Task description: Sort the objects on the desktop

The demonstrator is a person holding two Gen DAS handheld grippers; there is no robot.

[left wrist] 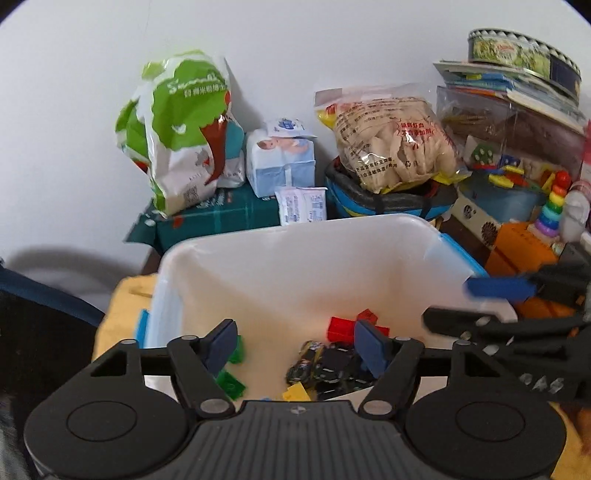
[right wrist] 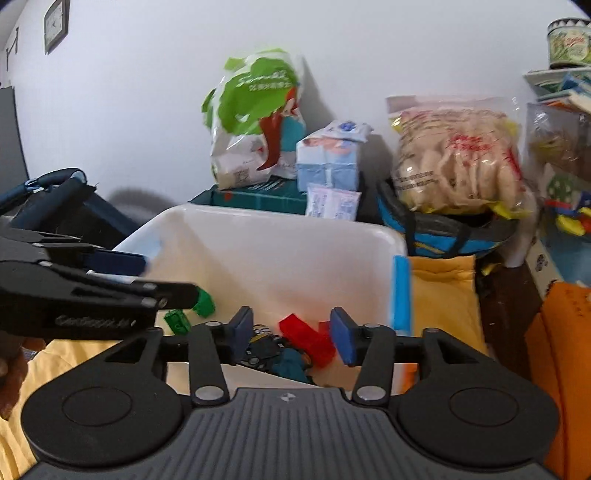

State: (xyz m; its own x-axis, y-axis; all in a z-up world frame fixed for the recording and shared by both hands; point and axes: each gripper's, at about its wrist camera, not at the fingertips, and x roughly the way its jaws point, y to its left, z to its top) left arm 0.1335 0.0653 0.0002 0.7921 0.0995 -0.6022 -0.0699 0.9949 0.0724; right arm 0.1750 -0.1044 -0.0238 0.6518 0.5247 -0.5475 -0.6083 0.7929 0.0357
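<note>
— White wall behind, a cluttered counter (left wrist: 122, 314) under yellow cloth. What's below the left gripper (left wrist: 295, 347)?

— The white bin (left wrist: 295, 266), with red blocks (left wrist: 341, 328), green blocks (left wrist: 231, 384) and a yellow one. Only the right-wrist view shows the wall clock (right wrist: 55, 22).

— The poses?

— Both tilt down over the bin; the right gripper (right wrist: 291, 332) sits beside the left. Jaws wide, empty.

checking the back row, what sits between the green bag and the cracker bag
A pale blue tissue pack stands between the green bag and the cracker bag; both wrist views show it.
</note>
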